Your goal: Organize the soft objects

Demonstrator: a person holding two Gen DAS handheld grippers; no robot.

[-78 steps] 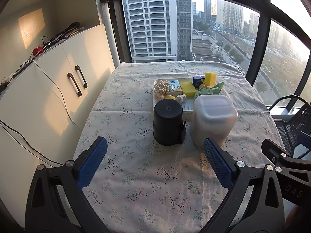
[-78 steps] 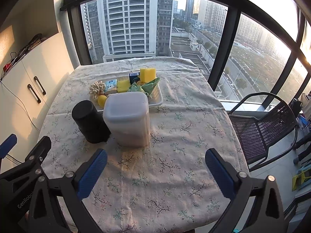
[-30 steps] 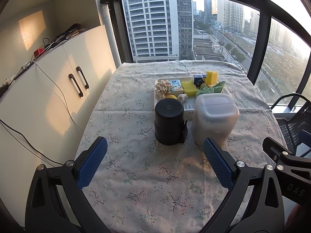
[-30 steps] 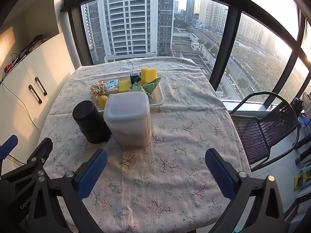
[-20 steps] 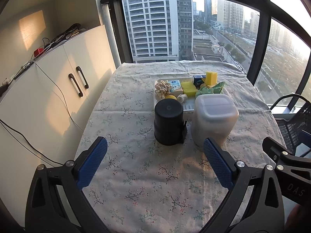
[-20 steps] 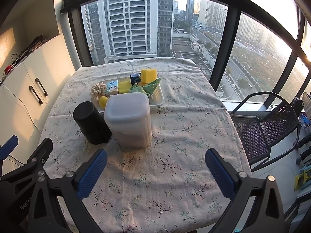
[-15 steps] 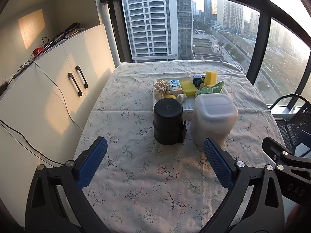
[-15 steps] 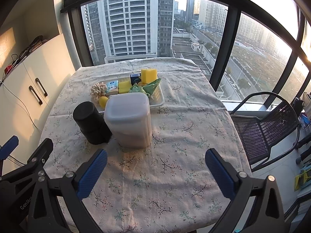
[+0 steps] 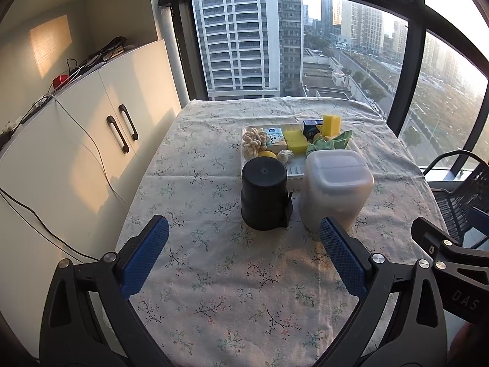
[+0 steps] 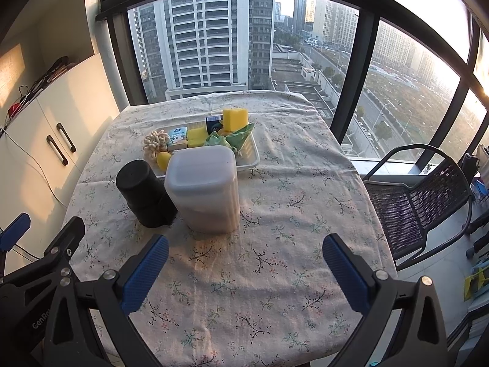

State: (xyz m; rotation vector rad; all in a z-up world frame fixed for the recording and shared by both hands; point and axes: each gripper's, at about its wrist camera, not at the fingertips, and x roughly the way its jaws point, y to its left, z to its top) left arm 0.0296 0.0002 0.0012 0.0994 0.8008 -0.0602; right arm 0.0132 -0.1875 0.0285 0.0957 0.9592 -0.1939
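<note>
A white tray (image 9: 244, 131) (image 10: 254, 154) at the table's far middle holds soft things: a cream rope knot (image 9: 254, 142) (image 10: 155, 142), yellow sponges (image 9: 331, 122) (image 10: 234, 118), a green cloth (image 9: 331, 143) (image 10: 237, 137), a yellow ball (image 10: 163, 159) and small boxes. In front of it stand a black cylinder (image 9: 264, 195) (image 10: 143, 192) and a translucent lidded box (image 9: 336, 189) (image 10: 204, 186). My left gripper (image 9: 244, 246) and right gripper (image 10: 244, 258) are open and empty, hovering over the near part of the table, short of both containers.
The table wears a floral cloth (image 9: 229, 275). A white cabinet (image 9: 76, 140) stands to the left, a large window behind, and a black mesh chair (image 10: 421, 195) to the right. The right gripper's body (image 9: 452, 263) shows in the left wrist view.
Both views shift only slightly. Nothing on the table has moved and both grippers stay open.
</note>
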